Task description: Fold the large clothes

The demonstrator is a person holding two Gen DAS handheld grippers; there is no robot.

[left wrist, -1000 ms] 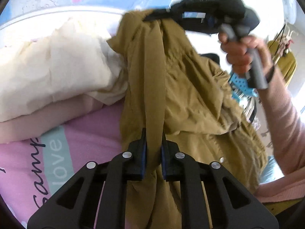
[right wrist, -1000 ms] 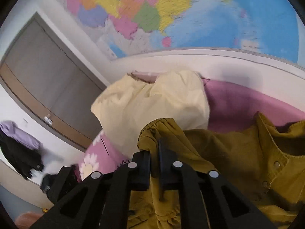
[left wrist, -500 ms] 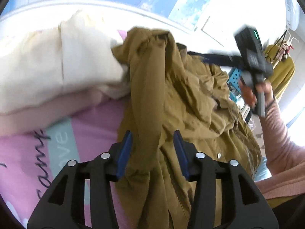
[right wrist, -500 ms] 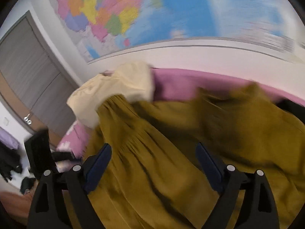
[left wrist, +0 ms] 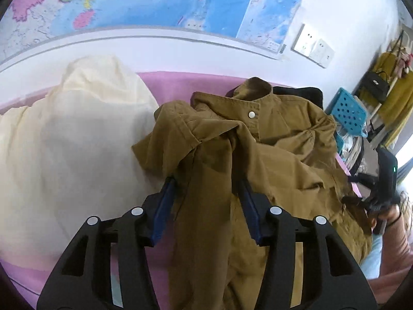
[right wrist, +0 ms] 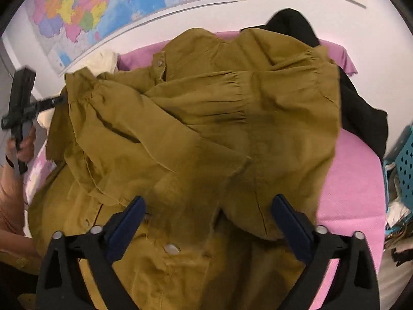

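Observation:
A mustard-brown jacket (left wrist: pixel 271 155) with snap buttons lies crumpled on the pink bed sheet (left wrist: pixel 180 85); it fills the right wrist view (right wrist: pixel 206 118) too. My left gripper (left wrist: pixel 206 188) is open, with a fold of the jacket lying loose between its blue-padded fingers. My right gripper (right wrist: pixel 206 206) is open wide just above the jacket's lower part. Each gripper shows in the other's view, the right one (left wrist: pixel 384 180) at the jacket's right edge and the left one (right wrist: pixel 23 108) at its left edge.
A cream garment (left wrist: pixel 72 139) is heaped on the bed left of the jacket. A black garment (right wrist: pixel 361 103) lies under the jacket's far right side. A blue perforated basket (left wrist: pixel 348 111) stands beyond the bed. A map (left wrist: pixel 155 2) covers the wall behind.
Both grippers have opened and let go of the jacket, which dropped from its raised hold onto the bed. The right gripper has swung down to the jacket's right side.

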